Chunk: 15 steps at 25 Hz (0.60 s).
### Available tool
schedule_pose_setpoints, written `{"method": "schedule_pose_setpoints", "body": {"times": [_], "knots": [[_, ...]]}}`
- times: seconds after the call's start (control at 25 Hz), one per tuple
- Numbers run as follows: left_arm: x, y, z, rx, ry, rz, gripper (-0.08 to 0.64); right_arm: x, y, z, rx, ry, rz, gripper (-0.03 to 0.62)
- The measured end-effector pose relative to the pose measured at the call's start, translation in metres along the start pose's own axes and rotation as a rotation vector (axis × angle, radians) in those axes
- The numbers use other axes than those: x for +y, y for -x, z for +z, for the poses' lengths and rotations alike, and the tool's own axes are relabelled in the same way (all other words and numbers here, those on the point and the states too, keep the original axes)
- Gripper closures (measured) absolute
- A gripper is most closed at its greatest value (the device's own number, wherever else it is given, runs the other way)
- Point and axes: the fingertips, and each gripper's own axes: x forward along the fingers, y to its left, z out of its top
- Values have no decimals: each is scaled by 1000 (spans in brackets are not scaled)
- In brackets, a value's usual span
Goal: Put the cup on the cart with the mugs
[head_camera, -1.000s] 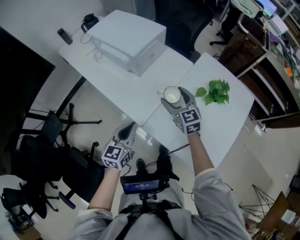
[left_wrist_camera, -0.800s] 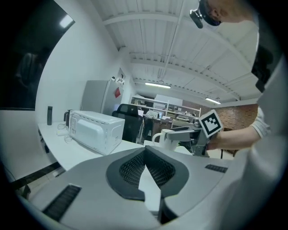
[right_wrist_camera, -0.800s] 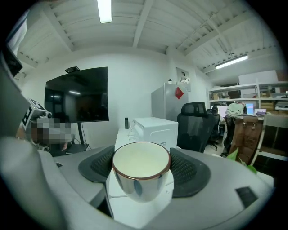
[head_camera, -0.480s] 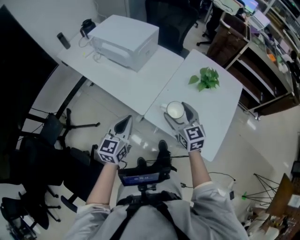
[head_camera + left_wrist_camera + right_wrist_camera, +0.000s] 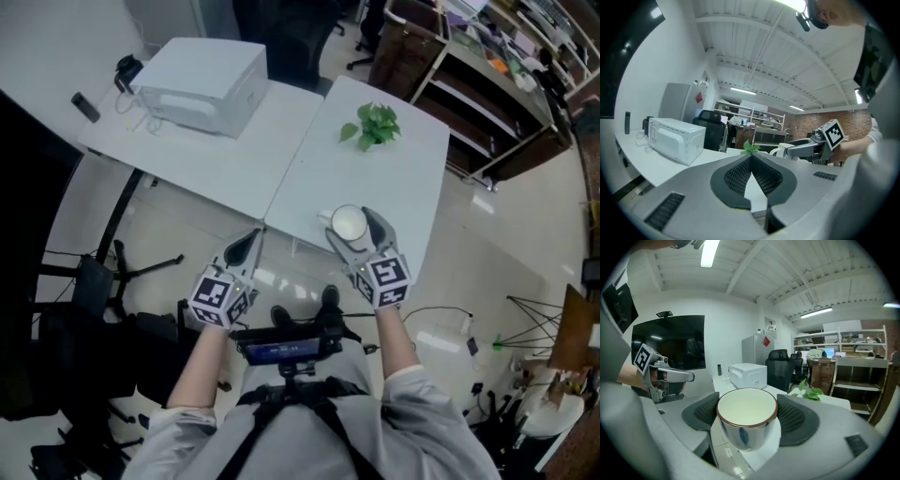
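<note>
Open office, two white tables [image 5: 281,159] butted together. Microwave [image 5: 202,82] at 10 o'clock on the far one, small plant [image 5: 372,124] at 12 o'clock. I can't pick out the mug cart in any view.

The right gripper [image 5: 353,232] is spread wide and pinching the cup [image 5: 746,420] by its side walls, pads on opposite flanks. It hangs above the near edge of the right-hand table, not resting on anything. The left gripper [image 5: 246,249], down at 8 o'clock of the cup, has its tongs pressed together with nothing in them.

The cup is upright, mouth up, long axis vertical, and looks empty. What looks like a handle sticks out toward 10 o'clock in the head view.

Handling guess: glazed ceramic, so rigid, fairly light, slick and chippable. The mid-wall grip below the brown rim seems right; I'd keep it level and set it down softly.
</note>
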Motion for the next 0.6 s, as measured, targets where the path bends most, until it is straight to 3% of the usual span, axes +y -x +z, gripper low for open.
{"method": "schedule_pose_setpoints", "body": {"times": [0.24, 0.6], "knots": [[-63, -39, -9, 45, -24, -129, 562, -47, 65, -15, -30, -59, -127, 199], [-232, -106, -17, 45, -88, -276, 561, -152, 220, -64, -58, -127, -306, 199]]}}
